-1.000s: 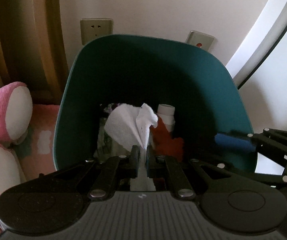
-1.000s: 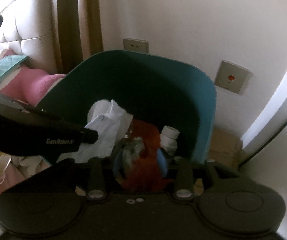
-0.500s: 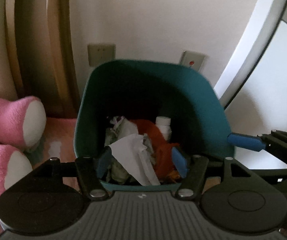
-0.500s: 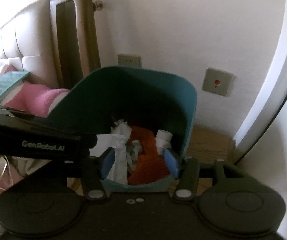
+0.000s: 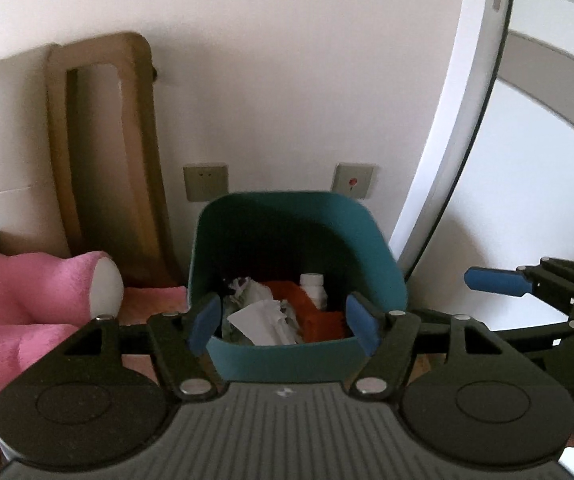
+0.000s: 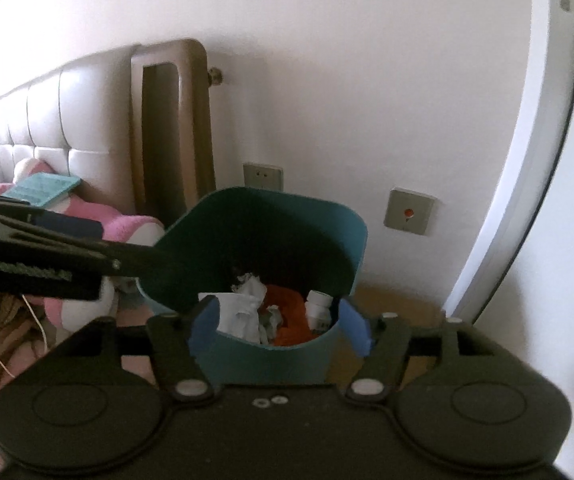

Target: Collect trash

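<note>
Teal bin (image 5: pixel 247 240) contains white tissue (image 5: pixel 263 318), orange wrapper (image 5: pixel 319 318), 1 bottle (image 5: pixel 314 286). Left tongs (image 5: pixel 283 326) and right tongs (image 6: pixel 281 326) are opening, nothing gripped.

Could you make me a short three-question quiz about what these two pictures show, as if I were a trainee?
1. True or false: the left tool grips the white tissue.
2. Which lies in the teal bin? A) a banana B) a white bottle C) a shoe
3. What colour is the plush toy left of the bin?

Key: 1. False: its jaws are opening with nothing between them, and the tissue lies in the bin. 2. B, beside orange trash. 3. Pink.
</note>
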Action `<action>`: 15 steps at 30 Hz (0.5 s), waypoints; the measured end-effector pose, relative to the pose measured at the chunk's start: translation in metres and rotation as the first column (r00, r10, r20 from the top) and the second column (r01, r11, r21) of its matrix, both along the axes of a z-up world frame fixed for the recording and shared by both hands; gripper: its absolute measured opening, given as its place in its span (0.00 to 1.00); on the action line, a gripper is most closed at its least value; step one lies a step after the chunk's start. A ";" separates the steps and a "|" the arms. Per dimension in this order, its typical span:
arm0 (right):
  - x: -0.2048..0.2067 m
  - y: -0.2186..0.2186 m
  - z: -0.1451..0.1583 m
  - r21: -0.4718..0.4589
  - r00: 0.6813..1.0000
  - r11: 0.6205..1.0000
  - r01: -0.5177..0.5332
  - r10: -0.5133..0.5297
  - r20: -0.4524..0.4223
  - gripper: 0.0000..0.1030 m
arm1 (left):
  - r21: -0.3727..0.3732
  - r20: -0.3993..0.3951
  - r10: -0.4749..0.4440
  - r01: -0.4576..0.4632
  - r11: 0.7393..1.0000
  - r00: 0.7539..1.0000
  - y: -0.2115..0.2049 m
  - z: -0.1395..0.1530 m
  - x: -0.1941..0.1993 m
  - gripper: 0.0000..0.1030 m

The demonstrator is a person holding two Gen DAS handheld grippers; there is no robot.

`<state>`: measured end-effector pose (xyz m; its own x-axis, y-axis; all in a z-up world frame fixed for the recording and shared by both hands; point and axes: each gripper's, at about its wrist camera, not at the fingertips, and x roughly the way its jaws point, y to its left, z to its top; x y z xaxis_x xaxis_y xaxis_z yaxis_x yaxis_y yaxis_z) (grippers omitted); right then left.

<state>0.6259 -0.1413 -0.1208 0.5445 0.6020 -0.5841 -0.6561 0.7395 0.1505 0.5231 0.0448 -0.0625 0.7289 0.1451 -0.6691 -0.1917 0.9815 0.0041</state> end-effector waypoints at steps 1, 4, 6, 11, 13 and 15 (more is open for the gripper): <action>-0.004 -0.004 0.003 0.005 1.000 1.000 0.001 -0.002 0.005 0.64 | -0.004 0.012 -0.003 0.003 1.000 1.000 -0.001 0.005 -0.006 0.71; -0.016 -0.015 0.016 0.030 1.000 0.999 0.019 -0.020 0.016 0.65 | -0.007 0.035 -0.009 0.009 1.000 0.999 -0.005 0.020 -0.022 0.71; -0.024 -0.023 0.025 0.056 0.999 0.998 0.028 -0.029 0.019 0.65 | -0.004 0.041 -0.015 0.015 1.000 0.999 -0.009 0.027 -0.032 0.71; -0.047 -0.043 0.051 0.126 0.999 0.992 0.030 -0.033 0.024 0.65 | -0.012 0.065 -0.016 0.017 1.000 0.998 -0.016 0.044 -0.057 0.78; -0.056 -0.052 0.062 0.155 0.999 0.987 0.029 -0.033 0.025 0.65 | -0.009 0.075 -0.013 0.013 1.000 0.997 -0.018 0.051 -0.066 0.80; -0.063 -0.057 0.072 0.166 0.999 0.986 0.026 -0.031 0.028 0.65 | -0.009 0.078 -0.009 0.010 1.000 0.997 -0.021 0.058 -0.074 0.81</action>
<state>0.5627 -0.1980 -0.0487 0.5784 0.6732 -0.4606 -0.6414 0.7242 0.2531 0.4487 0.0234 -0.0049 0.7804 0.1315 -0.6113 -0.1815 0.9832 -0.0202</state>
